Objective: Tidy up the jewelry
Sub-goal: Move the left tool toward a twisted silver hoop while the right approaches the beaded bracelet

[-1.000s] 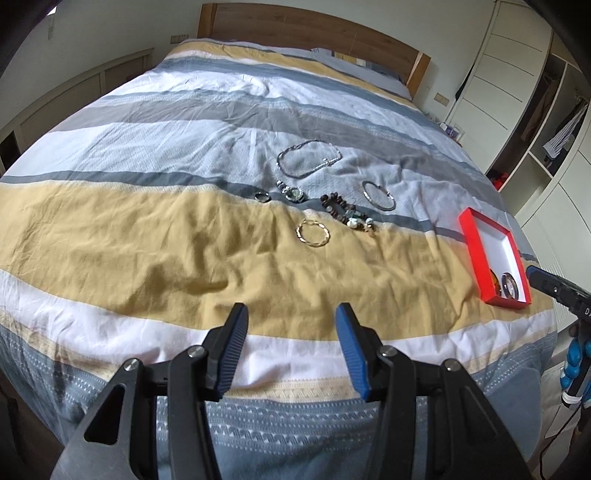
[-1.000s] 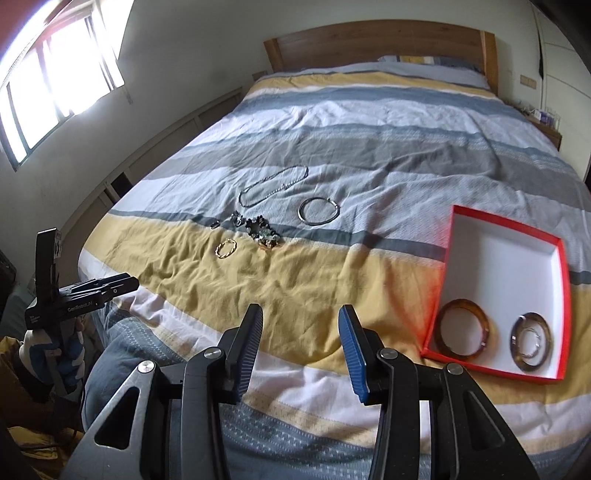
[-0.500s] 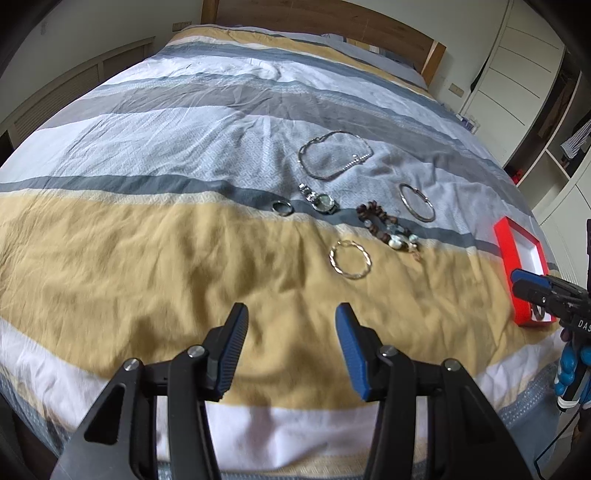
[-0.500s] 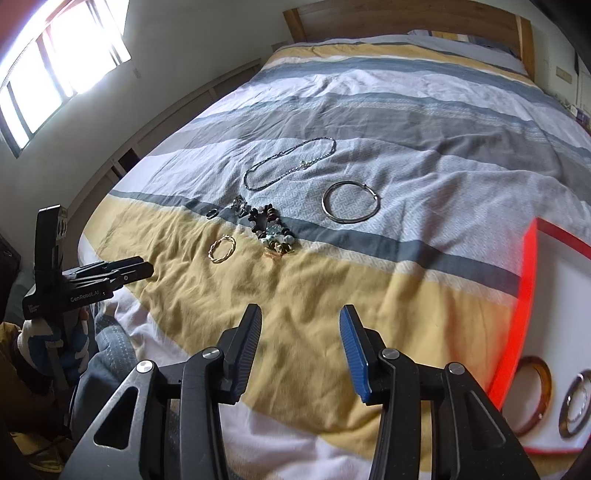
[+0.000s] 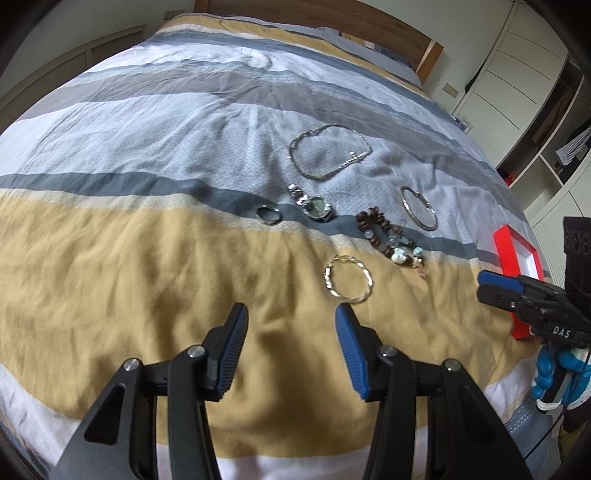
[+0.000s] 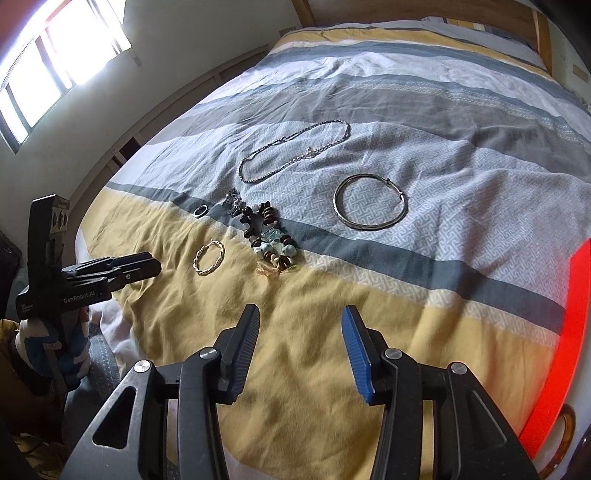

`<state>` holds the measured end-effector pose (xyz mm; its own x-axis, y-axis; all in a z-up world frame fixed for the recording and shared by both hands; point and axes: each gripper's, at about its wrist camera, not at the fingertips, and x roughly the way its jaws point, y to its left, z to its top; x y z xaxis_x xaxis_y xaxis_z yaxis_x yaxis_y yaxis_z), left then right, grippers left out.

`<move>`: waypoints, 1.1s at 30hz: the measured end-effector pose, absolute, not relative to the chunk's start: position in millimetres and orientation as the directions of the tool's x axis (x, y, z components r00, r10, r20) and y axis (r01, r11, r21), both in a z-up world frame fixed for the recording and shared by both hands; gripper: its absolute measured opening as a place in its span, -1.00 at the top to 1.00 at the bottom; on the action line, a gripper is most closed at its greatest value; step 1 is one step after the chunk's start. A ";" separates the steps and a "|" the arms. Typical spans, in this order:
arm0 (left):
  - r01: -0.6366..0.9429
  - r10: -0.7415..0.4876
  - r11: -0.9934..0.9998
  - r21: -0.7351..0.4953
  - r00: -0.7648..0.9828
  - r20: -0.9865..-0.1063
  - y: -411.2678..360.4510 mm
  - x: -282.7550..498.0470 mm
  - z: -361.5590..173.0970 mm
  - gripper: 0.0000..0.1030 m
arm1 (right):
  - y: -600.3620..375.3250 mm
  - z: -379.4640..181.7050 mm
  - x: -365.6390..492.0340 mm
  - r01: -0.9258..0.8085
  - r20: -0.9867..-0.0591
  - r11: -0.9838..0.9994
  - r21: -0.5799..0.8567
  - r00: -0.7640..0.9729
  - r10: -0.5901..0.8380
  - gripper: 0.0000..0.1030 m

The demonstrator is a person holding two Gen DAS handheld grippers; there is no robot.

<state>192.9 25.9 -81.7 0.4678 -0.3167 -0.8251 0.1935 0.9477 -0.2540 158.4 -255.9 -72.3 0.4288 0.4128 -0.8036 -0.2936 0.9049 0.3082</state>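
Jewelry lies loose on the striped duvet. In the left wrist view a twisted gold bangle lies just beyond my open, empty left gripper. Past it are a beaded bracelet, silver bangle, watch, ring and chain necklace. My right gripper hangs open and empty over the yellow stripe, short of the beaded bracelet and silver bangle. The red box at the right edge holds an amber bangle.
The bed's wooden headboard is at the far end. A white wardrobe with open shelves stands on the right of the bed and a bright window on the left. A gloved hand holds the left gripper.
Both grippers have come forward and down over the bed, nearer the jewelry. In the right wrist view the red box has slid to the frame's right edge. Both stayed open.
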 end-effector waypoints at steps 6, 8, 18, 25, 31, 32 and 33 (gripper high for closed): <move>0.230 -0.350 0.934 -0.273 0.451 -0.821 10.2 201.0 -87.5 0.10 | -251.4 -79.0 167.4 -0.299 -0.803 0.899 0.321 0.418 0.426 0.10; 0.239 -0.356 0.932 -0.273 0.447 -0.821 6.5 203.2 -89.0 0.10 | -250.5 -81.5 169.3 -0.297 -0.803 0.898 0.326 0.414 0.429 0.10; 0.272 -0.365 0.925 -0.266 0.433 -0.824 -9.4 212.5 -96.3 0.11 | -246.0 -84.2 177.2 -0.308 -0.798 0.892 0.332 0.413 0.440 0.09; 0.265 -0.355 0.928 -0.261 0.427 -0.832 -11.5 219.7 -105.0 0.16 | -247.5 -84.1 187.6 -0.307 -0.795 0.893 0.328 0.421 0.437 0.09; 0.262 -0.338 0.934 -0.243 0.424 -0.841 -12.3 224.4 -112.0 0.25 | -245.7 -86.0 194.3 -0.311 -0.793 0.891 0.331 0.420 0.441 0.09; 0.263 -0.335 0.934 -0.240 0.424 -0.841 -12.6 224.7 -112.8 0.26 | -244.9 -86.2 195.4 -0.313 -0.793 0.890 0.330 0.420 0.442 0.09; 0.265 -0.331 0.936 -0.234 0.425 -0.843 -13.1 225.2 -113.7 0.28 | -244.3 -86.3 196.5 -0.314 -0.792 0.890 0.331 0.420 0.443 0.09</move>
